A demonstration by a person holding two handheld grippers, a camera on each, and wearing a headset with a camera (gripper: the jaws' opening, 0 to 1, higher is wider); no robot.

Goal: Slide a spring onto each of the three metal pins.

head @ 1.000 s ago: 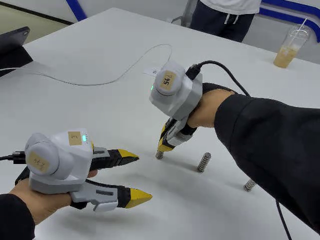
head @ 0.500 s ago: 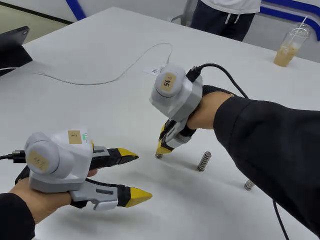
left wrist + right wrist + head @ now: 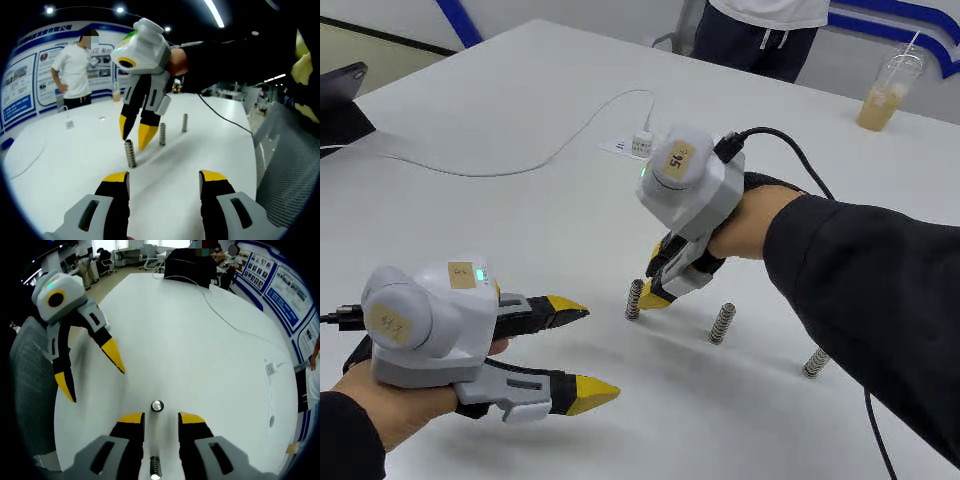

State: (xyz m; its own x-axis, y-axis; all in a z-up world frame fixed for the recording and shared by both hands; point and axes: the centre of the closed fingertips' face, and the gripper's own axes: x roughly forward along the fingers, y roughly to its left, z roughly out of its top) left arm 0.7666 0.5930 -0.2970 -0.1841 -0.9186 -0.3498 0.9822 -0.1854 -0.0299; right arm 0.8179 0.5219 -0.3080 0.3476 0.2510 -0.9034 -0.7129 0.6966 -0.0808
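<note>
Three coil springs stand upright on the white table (image 3: 520,200), each around a pin: the left spring (image 3: 634,299) (image 3: 130,153), the middle spring (image 3: 722,322) (image 3: 162,134) and the right spring (image 3: 814,362) (image 3: 184,122). My right gripper (image 3: 655,291) (image 3: 161,418) points steeply down, open, with its tips just above and beside the left spring, holding nothing. From above, that spring's top (image 3: 157,405) shows just beyond the tips. My left gripper (image 3: 582,350) (image 3: 164,176) hovers open and empty to the left, aimed at the left spring.
A white cable (image 3: 550,150) with a small plug (image 3: 642,143) runs across the far table. An iced drink cup (image 3: 883,92) stands at the far right edge. A person (image 3: 760,30) stands behind the table. A dark device (image 3: 340,95) lies at the left edge.
My right gripper has lifted a little off the left spring, which now shows its full height. The left gripper has stayed put. The camera has shifted slightly.
</note>
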